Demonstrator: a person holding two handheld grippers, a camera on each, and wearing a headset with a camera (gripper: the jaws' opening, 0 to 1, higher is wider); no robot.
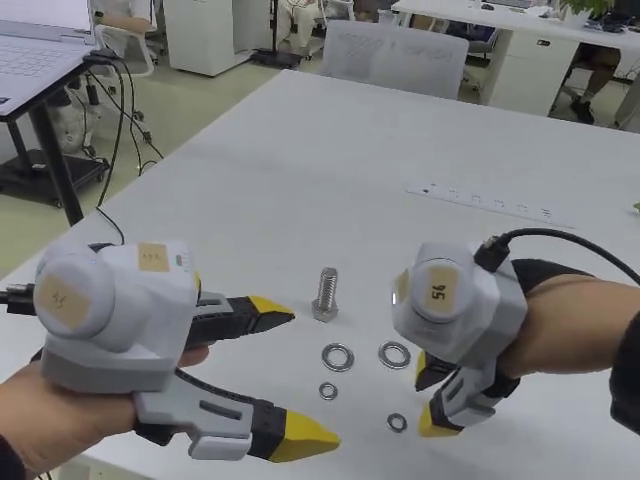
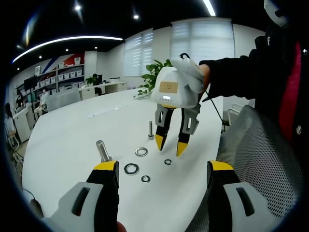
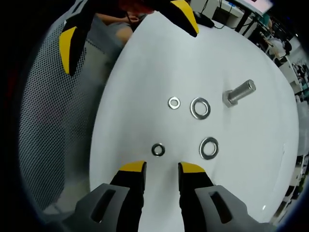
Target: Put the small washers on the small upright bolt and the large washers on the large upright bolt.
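Small washer: a thin, flat steel ring. It lies on the table just ahead of the right gripper, on the person's side of the large bolt and well apart from it.

Right gripper: the dark jaws have yellow tips. They stand a narrow gap apart and grip nothing. The tips point down at the table.

Left gripper: the jaws are spread wide and grip nothing. One yellow, wedge-shaped tip is near the head of the large bolt.

Second small washer: it lies flat on the person's side of the large bolt, nearer to the bolt than the first.

First large washer: a broad, shiny ring, close to the head of the large bolt on the person's side. Second large washer: it lies near the first, farther from the bolt, toward the right gripper. All four washers lie apart from one another.

Large bolt: bright metal. It stands on its hexagonal head with the threaded shank up.

Small bolt: slim and upright. In the left gripper view it stands well apart from the large bolt, beyond the large washers.

Table: smooth, white and matt.
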